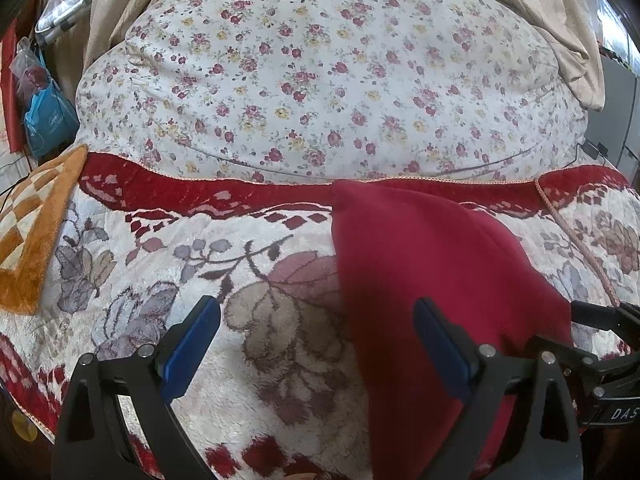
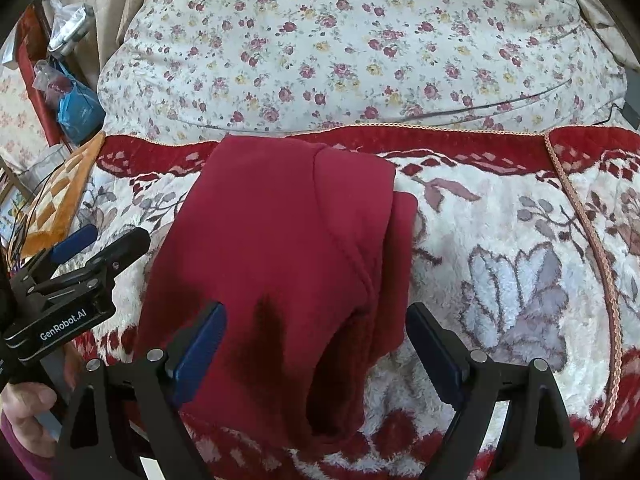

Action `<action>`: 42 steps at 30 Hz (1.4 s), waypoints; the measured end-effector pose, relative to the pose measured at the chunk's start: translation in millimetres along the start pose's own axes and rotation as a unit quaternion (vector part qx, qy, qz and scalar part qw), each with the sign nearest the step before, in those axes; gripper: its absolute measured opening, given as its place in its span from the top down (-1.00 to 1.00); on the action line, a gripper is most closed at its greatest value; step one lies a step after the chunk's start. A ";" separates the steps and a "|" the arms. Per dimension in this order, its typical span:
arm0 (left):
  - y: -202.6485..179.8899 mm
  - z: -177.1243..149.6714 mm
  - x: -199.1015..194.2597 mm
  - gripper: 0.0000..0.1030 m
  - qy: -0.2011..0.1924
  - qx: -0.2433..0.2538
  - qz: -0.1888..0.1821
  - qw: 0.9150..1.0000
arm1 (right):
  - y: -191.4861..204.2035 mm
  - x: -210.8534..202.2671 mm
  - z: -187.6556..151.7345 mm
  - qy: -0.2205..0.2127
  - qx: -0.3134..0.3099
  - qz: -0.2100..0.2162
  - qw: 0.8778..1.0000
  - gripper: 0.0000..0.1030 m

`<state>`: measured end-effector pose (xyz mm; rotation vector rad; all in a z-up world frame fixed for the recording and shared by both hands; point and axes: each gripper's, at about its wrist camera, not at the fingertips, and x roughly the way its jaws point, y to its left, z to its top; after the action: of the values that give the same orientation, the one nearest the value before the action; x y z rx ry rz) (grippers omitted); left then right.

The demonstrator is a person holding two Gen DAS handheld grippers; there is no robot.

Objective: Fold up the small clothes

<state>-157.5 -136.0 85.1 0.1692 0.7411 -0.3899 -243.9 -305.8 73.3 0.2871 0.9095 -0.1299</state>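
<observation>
A dark red garment (image 1: 432, 280) lies folded lengthwise on the plush floral blanket (image 1: 200, 264); in the right wrist view it (image 2: 280, 240) runs from the red blanket border down to the near edge. My left gripper (image 1: 316, 332) is open, its left finger over the blanket, its right finger over the garment's left part. My right gripper (image 2: 316, 336) is open, its jaws astride the garment's near end, holding nothing. The left gripper (image 2: 92, 244) shows at the left of the right wrist view; the right gripper (image 1: 592, 320) shows at the right edge of the left wrist view.
A large floral-print quilt (image 1: 320, 80) is piled behind the blanket. An orange checked mat (image 1: 32, 232) lies at the left. Bags (image 1: 48, 120) and beige curtains (image 1: 120, 12) stand at the far left. A cable (image 1: 592, 148) runs at the right.
</observation>
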 end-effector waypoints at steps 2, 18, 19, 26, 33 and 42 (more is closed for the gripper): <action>-0.3 0.0 0.2 -0.87 0.000 0.001 0.000 1.000 | 0.0 0.1 0.2 0.000 0.001 0.002 1.000 -0.82; -3.2 0.0 1.4 -0.87 0.000 -0.001 0.002 1.000 | 0.7 6.5 -3.4 0.006 0.005 0.005 1.000 -0.82; -3.1 -0.8 1.9 -0.87 0.000 0.000 0.003 1.000 | 0.9 6.9 -3.1 0.007 0.004 0.005 1.000 -0.82; -4.0 -1.1 2.7 -0.87 0.002 0.000 0.003 1.000 | 1.3 8.3 -3.1 0.008 0.007 0.007 1.000 -0.82; -5.0 -3.7 5.8 -0.87 0.007 0.009 0.002 1.000 | 0.6 11.2 -1.9 0.009 0.008 0.008 1.000 -0.83; -4.4 -4.1 7.1 -0.87 0.010 0.006 -0.001 1.000 | -0.3 17.3 -1.5 0.015 0.011 0.012 1.000 -0.83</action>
<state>-157.1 -140.9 77.2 0.1843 0.7585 -0.3949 -234.6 -305.4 58.7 0.3210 0.9350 -0.1127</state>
